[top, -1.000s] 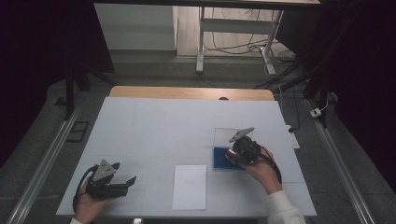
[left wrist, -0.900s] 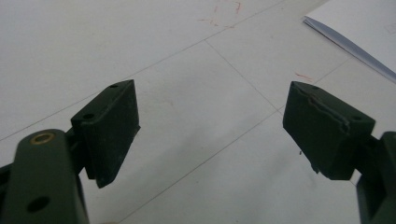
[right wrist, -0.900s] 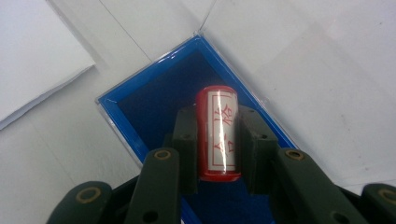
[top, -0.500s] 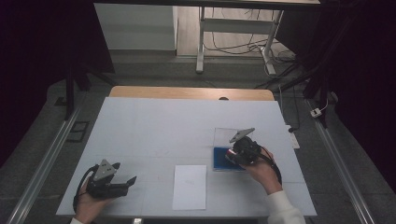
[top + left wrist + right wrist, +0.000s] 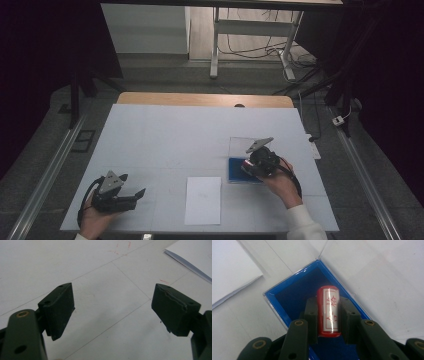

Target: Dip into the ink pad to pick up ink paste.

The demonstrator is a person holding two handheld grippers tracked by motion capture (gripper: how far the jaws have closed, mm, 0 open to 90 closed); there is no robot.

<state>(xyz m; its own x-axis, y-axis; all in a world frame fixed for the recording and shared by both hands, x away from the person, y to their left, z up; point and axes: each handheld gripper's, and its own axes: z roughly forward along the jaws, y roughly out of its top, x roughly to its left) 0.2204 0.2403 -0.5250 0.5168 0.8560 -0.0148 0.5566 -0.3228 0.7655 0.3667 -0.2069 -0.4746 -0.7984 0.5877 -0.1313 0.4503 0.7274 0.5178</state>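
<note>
Red cylindrical stamp [image 5: 328,311] clamped in my right gripper [image 5: 328,317] over the blue-lined clear case [image 5: 292,293] (left gripper [image 5: 112,310] idle, jaws apart); next, I reckon, carry it to the white paper sheet [image 5: 203,200].

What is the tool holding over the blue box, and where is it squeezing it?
The right tool holds a red stamp, pads pressing its two long sides, above the blue box. The left tool is open, holding nothing.
</note>
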